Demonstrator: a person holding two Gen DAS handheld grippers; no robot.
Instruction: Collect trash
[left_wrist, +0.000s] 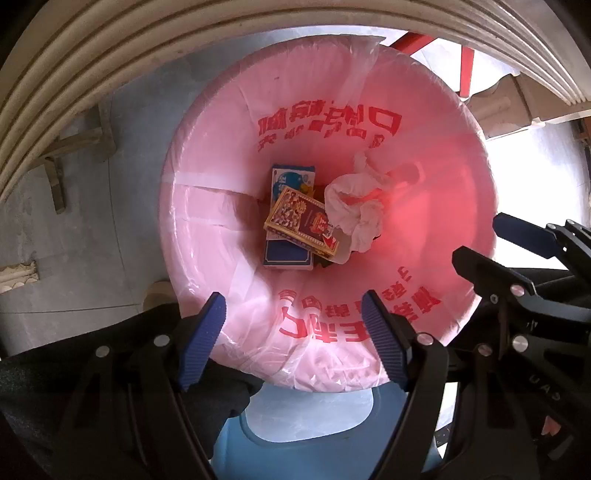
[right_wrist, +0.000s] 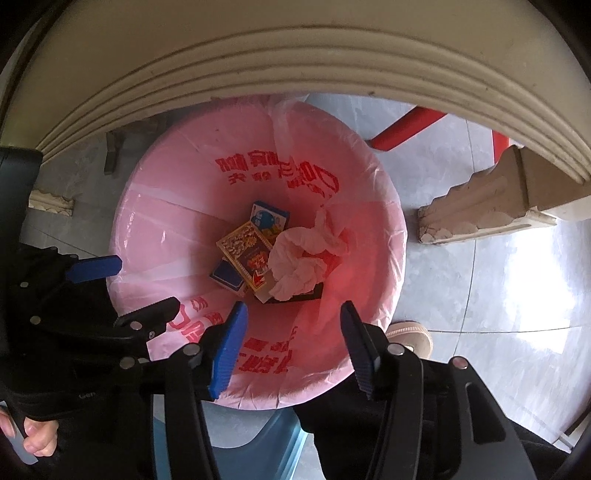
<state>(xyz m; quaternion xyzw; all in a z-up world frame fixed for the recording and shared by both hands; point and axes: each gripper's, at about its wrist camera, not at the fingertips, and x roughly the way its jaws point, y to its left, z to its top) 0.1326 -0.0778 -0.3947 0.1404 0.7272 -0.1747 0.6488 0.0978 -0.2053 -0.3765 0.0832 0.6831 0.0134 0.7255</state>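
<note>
A bin lined with a pink plastic bag (left_wrist: 207, 206) printed in red stands on the floor below both grippers. At its bottom lie a blue box (left_wrist: 291, 181), a red and gold box (left_wrist: 303, 221) across it, and a crumpled white tissue (left_wrist: 354, 210). My left gripper (left_wrist: 295, 332) hangs open over the near rim, nothing between its blue pads. In the right wrist view the same bag (right_wrist: 155, 229), red and gold box (right_wrist: 247, 251) and tissue (right_wrist: 295, 262) show. My right gripper (right_wrist: 293, 347) is open and empty above the bin.
A cream ribbed table edge (right_wrist: 295, 74) arches over the bin's far side, its carved foot (right_wrist: 480, 210) at the right. A red chair leg (right_wrist: 406, 125) stands behind. A pale blue stool (left_wrist: 310, 417) and a shoe (right_wrist: 410, 332) are near the bin's front.
</note>
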